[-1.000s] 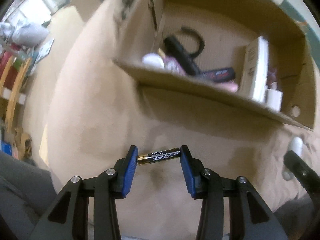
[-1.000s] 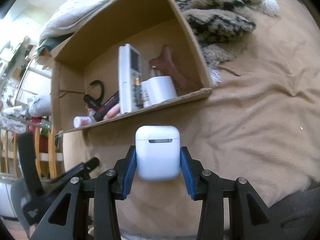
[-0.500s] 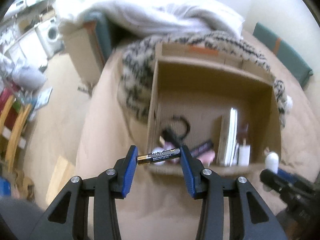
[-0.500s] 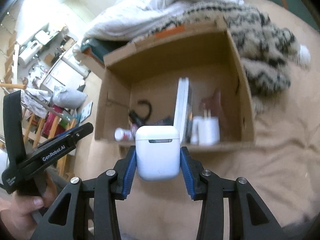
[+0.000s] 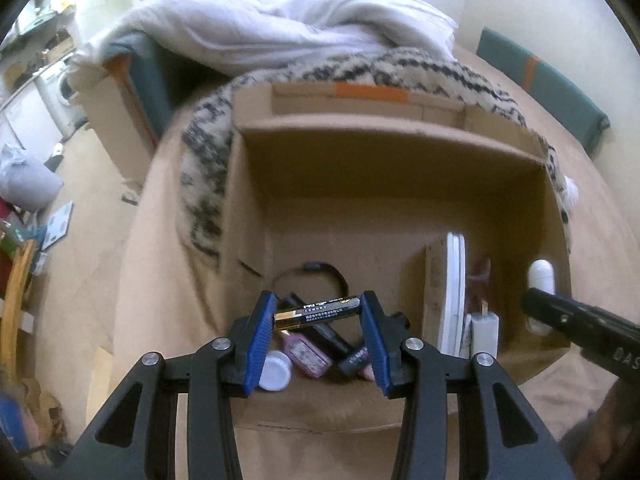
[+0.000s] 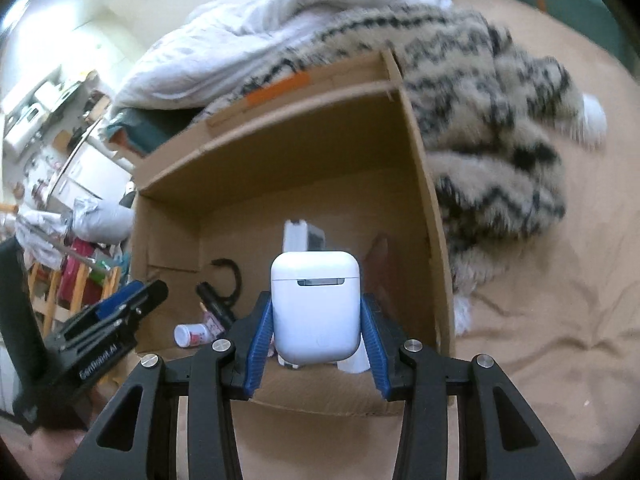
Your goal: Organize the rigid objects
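**Currently in transit: two items over the box**

Item 1. Battery (image 5: 317, 312), black and gold, lying crosswise and clamped end to end by the left gripper (image 5: 318, 342). Position: above the left part of the cardboard box (image 5: 384, 152), over a white-capped bottle (image 5: 274, 369), a pink item (image 5: 306, 354) and a black looped strap (image 5: 310, 270).

Item 2. White earbud case (image 6: 316, 306), upright, gripped on both sides by the right gripper (image 6: 317, 350). Position: above the box's near wall, toward its right side, in front of a white remote (image 6: 301, 238) standing on edge.

Step, by judgement: carrying phase, both items held above the box and not yet set down.

Next move calls for: lowering each item to the box floor before the jaws part. The battery will likely roll once freed, so a spot against the small items suits it. The case needs a free patch near the remote.
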{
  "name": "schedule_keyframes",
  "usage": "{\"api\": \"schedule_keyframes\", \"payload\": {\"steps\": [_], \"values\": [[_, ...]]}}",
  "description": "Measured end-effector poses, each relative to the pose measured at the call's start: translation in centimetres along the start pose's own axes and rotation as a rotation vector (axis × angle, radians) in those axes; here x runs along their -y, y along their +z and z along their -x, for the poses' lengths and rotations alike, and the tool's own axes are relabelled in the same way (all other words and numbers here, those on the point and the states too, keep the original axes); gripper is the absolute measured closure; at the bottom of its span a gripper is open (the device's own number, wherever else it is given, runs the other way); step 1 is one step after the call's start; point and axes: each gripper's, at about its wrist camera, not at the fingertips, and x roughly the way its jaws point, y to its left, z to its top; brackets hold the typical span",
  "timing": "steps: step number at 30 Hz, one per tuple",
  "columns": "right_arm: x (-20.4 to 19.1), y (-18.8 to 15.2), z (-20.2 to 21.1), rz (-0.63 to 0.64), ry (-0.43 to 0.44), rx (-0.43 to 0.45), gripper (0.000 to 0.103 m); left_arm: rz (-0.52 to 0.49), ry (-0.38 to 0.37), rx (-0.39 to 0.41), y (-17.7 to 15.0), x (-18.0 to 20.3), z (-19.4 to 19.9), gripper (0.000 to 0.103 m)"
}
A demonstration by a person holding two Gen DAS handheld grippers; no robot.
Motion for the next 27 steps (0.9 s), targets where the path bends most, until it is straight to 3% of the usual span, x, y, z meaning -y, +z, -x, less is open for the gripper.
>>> {"api": "schedule_keyframes", "payload": {"steps": [9, 11, 12, 15, 16, 18, 22, 27], "values": [[-0.4, -0.5, -1.3, 0.020, -0.055, -0.022, 0.058, 0.014, -0.012, -0.032, 0.0, 0.0, -1.2, 0.063], [-0.6, -0.3, -1.0, 0.015, -0.049, 0.003, 0.058, 0.027, -0.033, -0.043, 0.1, -0.1, -1.3, 0.048], [-0.6, -0.2, -0.7, 0.012, -0.044, 0.015, 0.058, 0.032, -0.039, -0.038, 0.0, -0.2, -1.1, 0.045], [-0.2, 0.1, 0.2, -0.013, -0.018, 0.055, 0.035, 0.034, -0.049, -0.011, 0.0, -0.1, -0.3, 0.036], [-0.1, 0.2, 0.4, -0.023, -0.002, 0.069, 0.035, 0.035, -0.046, 0.001, 0.0, -0.1, 0.1, 0.030], [-0.1, 0.4, 1.1, -0.031, 0.020, 0.091, 0.030, 0.043, -0.029, 0.020, 0.0, -0.2, 0.8, 0.029], [-0.8, 0.4, 3.5, -0.028, 0.026, 0.170, 0.002, 0.048, -0.020, 0.022, 0.2, -0.6, 2.4, 0.029], [-2.4, 0.0, 8.3, 0.034, -0.013, 0.291, 0.000, 0.060, 0.014, 0.136, 0.6, -1.6, 8.0, 0.029]]}}
